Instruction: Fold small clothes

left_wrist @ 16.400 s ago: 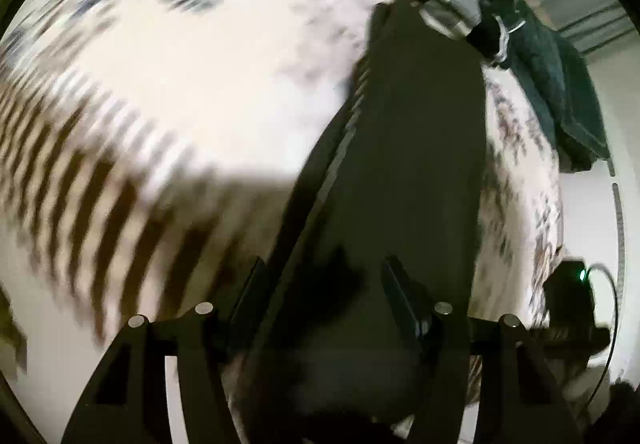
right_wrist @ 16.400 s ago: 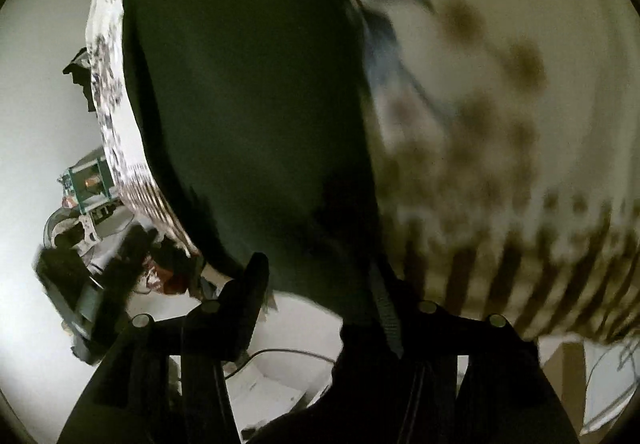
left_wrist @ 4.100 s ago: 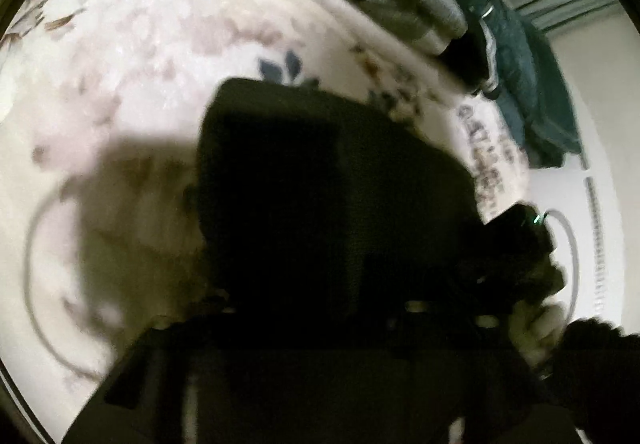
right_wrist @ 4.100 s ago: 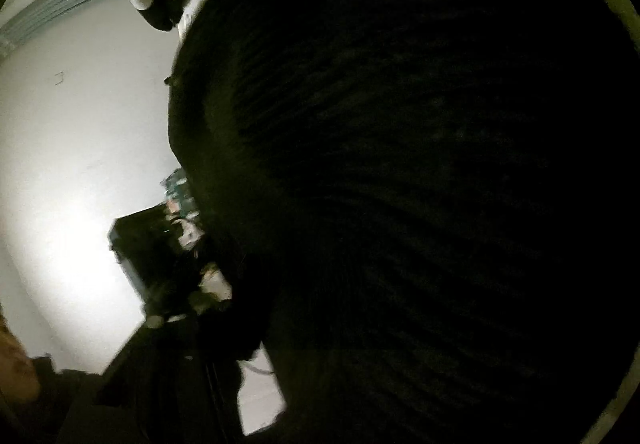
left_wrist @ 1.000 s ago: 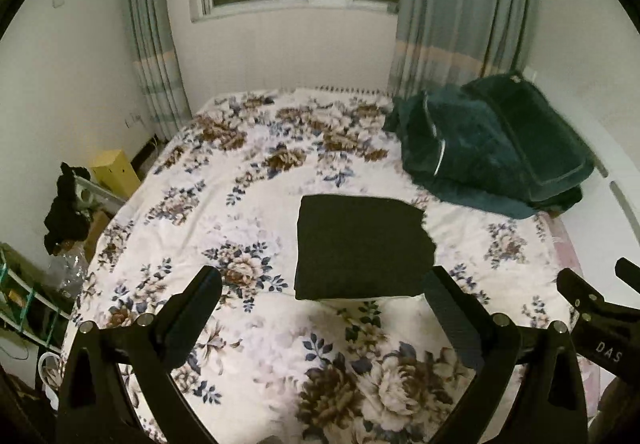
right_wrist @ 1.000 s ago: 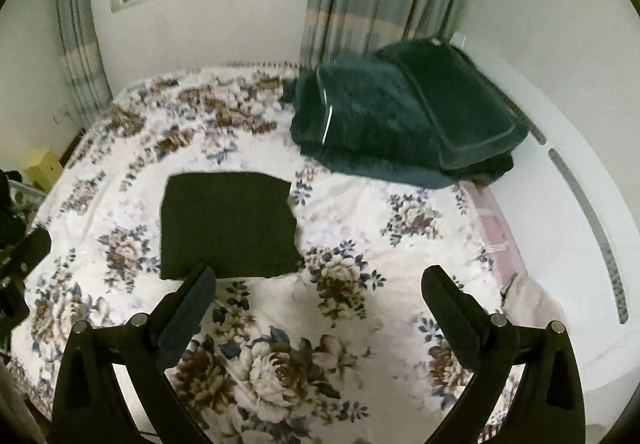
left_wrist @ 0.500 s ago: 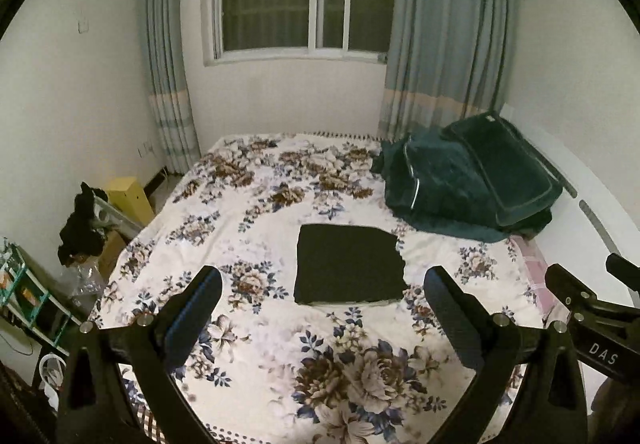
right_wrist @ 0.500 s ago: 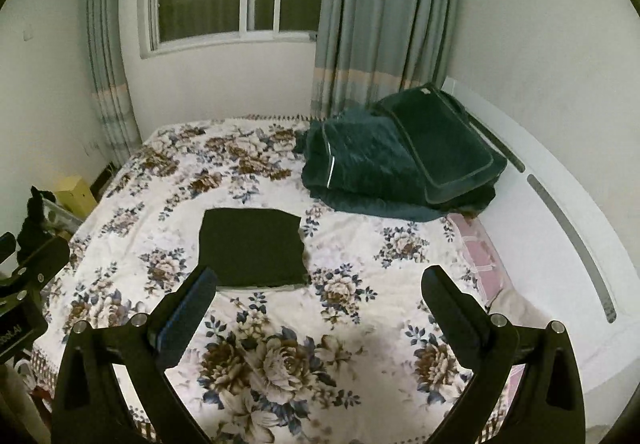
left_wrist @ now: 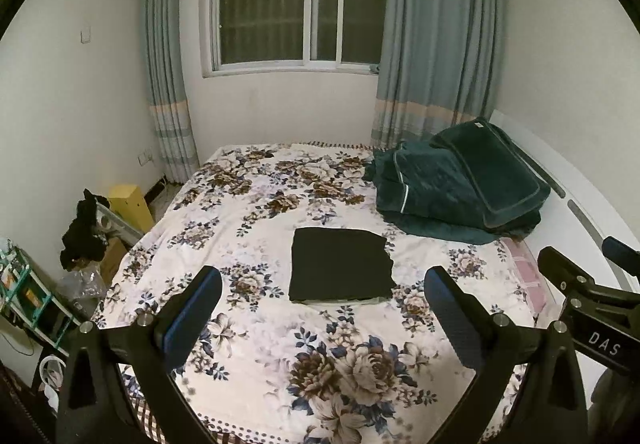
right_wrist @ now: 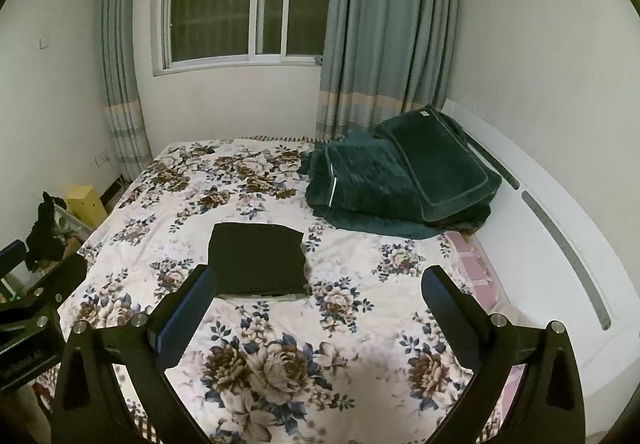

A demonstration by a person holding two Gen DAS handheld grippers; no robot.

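a dark, matte garment [left_wrist: 340, 265] lies folded into a flat, nearly square block in the middle of the bed [left_wrist: 256, 328], on a smooth floral sheet; its edges run roughly parallel to the bed's sides, with no clear long axis. a plush dark green blanket [left_wrist: 452, 188] is heaped behind it to the right. the left gripper [left_wrist: 322, 308] and right gripper [right_wrist: 320, 308] are raised well above the bed, fingers spread wide, empty.

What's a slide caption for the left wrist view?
Open left tool held back from the floral bed, the folded dark garment lying flat beside a green quilt.
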